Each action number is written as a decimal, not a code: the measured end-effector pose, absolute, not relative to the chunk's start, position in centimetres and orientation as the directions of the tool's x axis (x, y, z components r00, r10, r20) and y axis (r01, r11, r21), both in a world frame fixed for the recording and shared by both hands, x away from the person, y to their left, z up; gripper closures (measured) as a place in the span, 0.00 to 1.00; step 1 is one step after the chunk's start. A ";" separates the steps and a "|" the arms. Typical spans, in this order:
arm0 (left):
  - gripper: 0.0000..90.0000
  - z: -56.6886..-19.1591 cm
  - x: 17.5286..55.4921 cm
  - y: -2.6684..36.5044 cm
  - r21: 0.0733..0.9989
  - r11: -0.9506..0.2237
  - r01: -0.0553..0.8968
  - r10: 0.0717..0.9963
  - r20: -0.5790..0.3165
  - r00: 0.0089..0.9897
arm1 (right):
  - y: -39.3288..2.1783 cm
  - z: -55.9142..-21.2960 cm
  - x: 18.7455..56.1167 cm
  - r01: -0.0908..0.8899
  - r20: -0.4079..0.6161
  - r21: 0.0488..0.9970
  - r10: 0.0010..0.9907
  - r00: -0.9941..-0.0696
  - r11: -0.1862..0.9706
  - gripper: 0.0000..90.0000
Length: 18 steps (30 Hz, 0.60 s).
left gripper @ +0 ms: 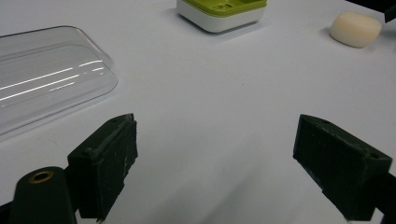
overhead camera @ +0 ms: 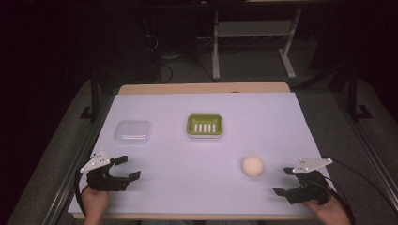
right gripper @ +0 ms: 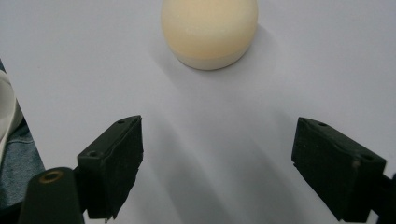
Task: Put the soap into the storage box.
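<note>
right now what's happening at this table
A person holds a two-jaw gripper in each hand near the front edge of the white-covered table. Both the left gripper and the right gripper are open and hold nothing. The right gripper faces a cream soap bar lying just ahead of it. Farther back sit a green soap dish and, to its left, a clear plastic lid. Nothing is being touched.

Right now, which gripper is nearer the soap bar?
Right. The right gripper sits just right of the soap bar, jaws open toward it; the left gripper is across the table's left side.
</note>
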<state>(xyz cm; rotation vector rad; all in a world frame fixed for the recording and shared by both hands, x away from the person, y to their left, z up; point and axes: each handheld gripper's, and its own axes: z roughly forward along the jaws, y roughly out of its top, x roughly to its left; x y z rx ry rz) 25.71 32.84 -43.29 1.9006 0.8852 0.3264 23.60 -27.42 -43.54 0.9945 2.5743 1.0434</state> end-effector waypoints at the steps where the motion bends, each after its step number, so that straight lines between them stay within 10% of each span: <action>1: 0.15 -43.3 25.7 32.8 0.861 -0.258 0.438 0.700 -0.145 0.699 | -27.4 -43.5 23.6 0.516 0.070 0.676 0.650 -0.757 0.527 0.18; 18: 0.15 -43.3 25.7 32.9 0.864 -0.257 0.433 0.698 -0.145 0.702 | -26.3 -42.8 24.6 0.529 0.080 0.649 0.643 -0.762 0.546 0.18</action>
